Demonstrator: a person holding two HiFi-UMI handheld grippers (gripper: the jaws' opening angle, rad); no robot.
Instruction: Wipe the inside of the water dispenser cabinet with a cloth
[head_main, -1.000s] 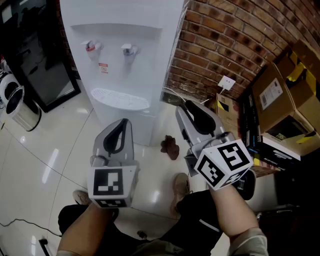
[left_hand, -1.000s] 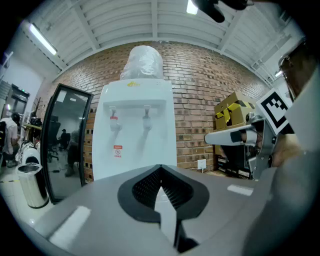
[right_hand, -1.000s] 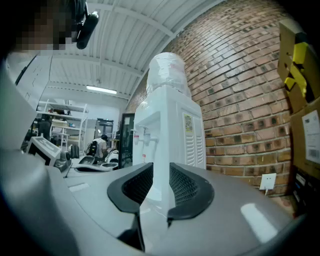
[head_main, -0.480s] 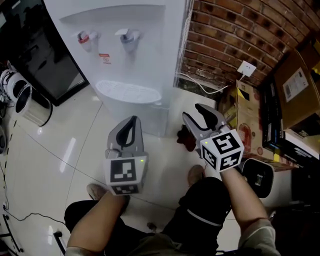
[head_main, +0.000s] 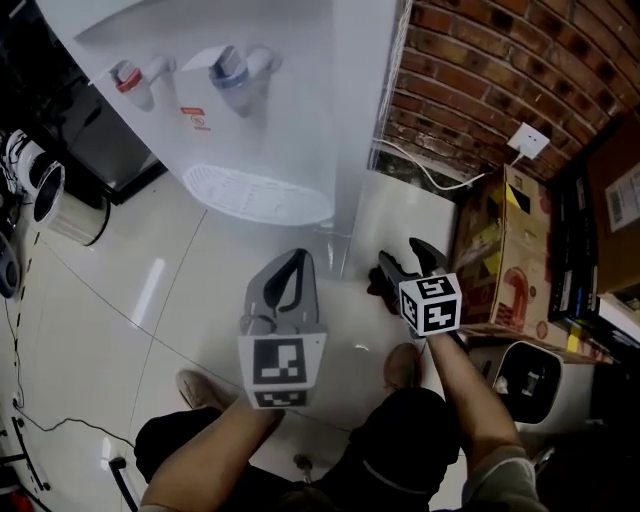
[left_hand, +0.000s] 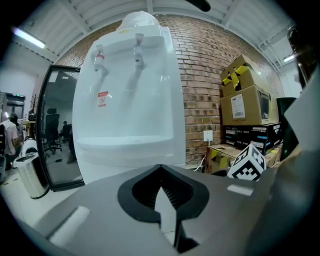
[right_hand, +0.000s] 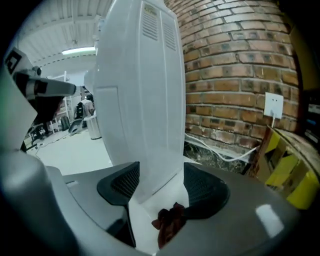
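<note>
Left claw (head_main: 297, 258) is pressed fully together with nothing in it, and it's aimed at the front of the white water dispenser (head_main: 300, 90), straight ahead of its tips. Over to the right claw (right_hand: 161, 185): its jaws have just been opening and now stand wide apart. The dark red cloth (right_hand: 169, 222) lies crumpled on the pale floor (head_main: 120, 290) just below and ahead of that claw. I see it low in the gap, closer to the right-hand jaw, but neither pad presses on it. Beyond the right claw's tips rises the dispenser's side corner, with the brick wall (head_main: 480, 70) further off to its right. A cardboard box (head_main: 505, 260) stands right of that claw, near the wall.
</note>
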